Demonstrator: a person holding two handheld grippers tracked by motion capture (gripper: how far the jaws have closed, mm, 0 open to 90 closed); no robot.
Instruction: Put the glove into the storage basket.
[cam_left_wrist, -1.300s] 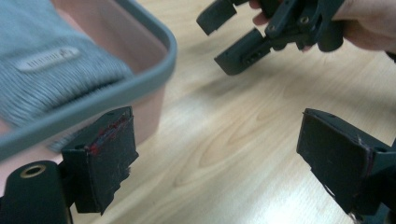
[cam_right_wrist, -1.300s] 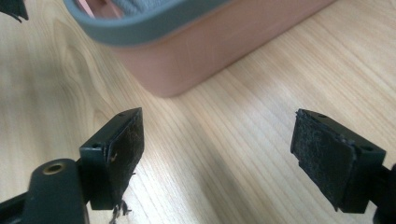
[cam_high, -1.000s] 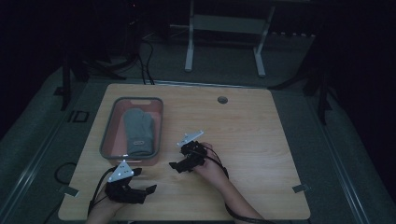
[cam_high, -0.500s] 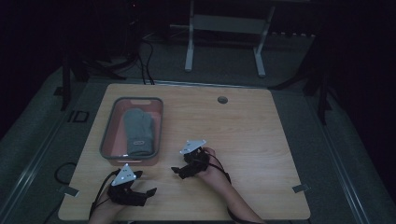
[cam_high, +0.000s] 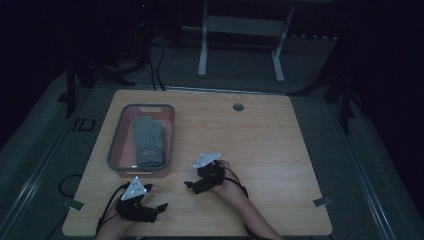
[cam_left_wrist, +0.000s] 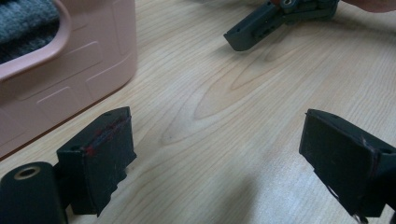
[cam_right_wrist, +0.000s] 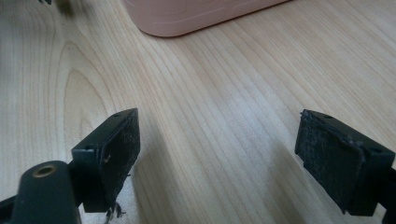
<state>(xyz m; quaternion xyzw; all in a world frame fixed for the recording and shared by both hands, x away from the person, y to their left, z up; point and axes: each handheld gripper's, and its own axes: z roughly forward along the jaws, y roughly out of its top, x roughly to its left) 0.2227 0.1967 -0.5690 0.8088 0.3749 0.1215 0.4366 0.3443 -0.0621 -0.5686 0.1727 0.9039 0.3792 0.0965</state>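
Observation:
A pink bin (cam_high: 116, 150) stands at the table's left with a grey mitten (cam_high: 149, 142) lying inside it. My left gripper (cam_high: 156, 198) rests near the front edge, just below the bin, its jaws wide open and pointing right. In the left gripper view the bin wall (cam_left_wrist: 70, 79) and mitten (cam_left_wrist: 23, 21) sit at upper left, with bare wood between the jaws of my left gripper (cam_left_wrist: 217, 140). My right gripper (cam_high: 192, 183) lies right of the bin's front corner, pointing left. It is open and holds nothing (cam_right_wrist: 222, 140); the bin (cam_right_wrist: 201, 11) lies ahead of it.
The wooden table (cam_high: 260, 145) has a round cable hole (cam_high: 238, 107) at the back. The other gripper's jaw (cam_left_wrist: 261, 25) shows at the top of the left gripper view. Beyond the table are a white frame's legs (cam_high: 240, 45) and cables (cam_high: 155, 65) on the dark floor.
Both grippers have drawn back a little toward the table's front edge. Their jaws have stayed open with nothing in them. The bin and mitten have not moved.

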